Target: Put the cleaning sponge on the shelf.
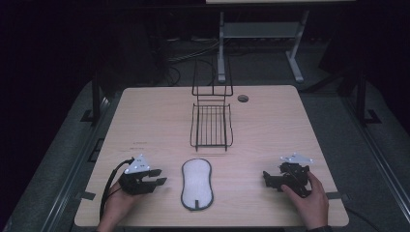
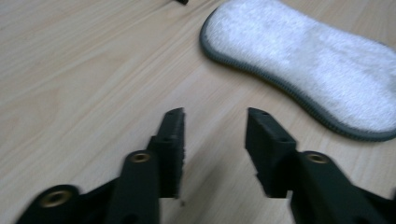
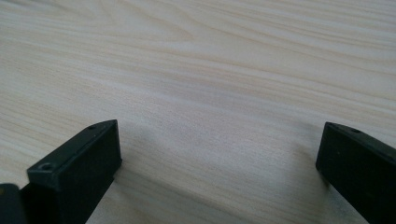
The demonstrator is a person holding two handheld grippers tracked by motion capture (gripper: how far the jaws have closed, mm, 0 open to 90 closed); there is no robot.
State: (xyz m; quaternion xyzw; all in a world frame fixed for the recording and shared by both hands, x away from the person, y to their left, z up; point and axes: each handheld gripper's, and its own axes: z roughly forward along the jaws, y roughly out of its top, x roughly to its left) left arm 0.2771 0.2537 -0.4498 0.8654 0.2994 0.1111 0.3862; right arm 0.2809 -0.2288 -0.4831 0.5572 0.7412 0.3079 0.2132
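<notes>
A white oblong pad with a grey rim (image 1: 197, 184) lies flat near the table's front edge, and it reaches into the upper right of the left gripper view (image 2: 317, 74). Behind it stands a black wire rack (image 1: 211, 124). My left gripper (image 1: 158, 177) rests on the table just left of the pad, open, with bare wood between its jaws (image 2: 215, 135). My right gripper (image 1: 267, 178) sits at the front right, apart from the pad, jaws spread wide over bare wood (image 3: 219, 154). A hand holds each gripper.
The light wooden table (image 1: 145, 121) has a round cable port (image 1: 242, 98) at the back, right of the rack. A cable (image 1: 109, 186) loops from the left gripper. A dark floor and a grey desk frame (image 1: 261, 34) lie beyond the far edge.
</notes>
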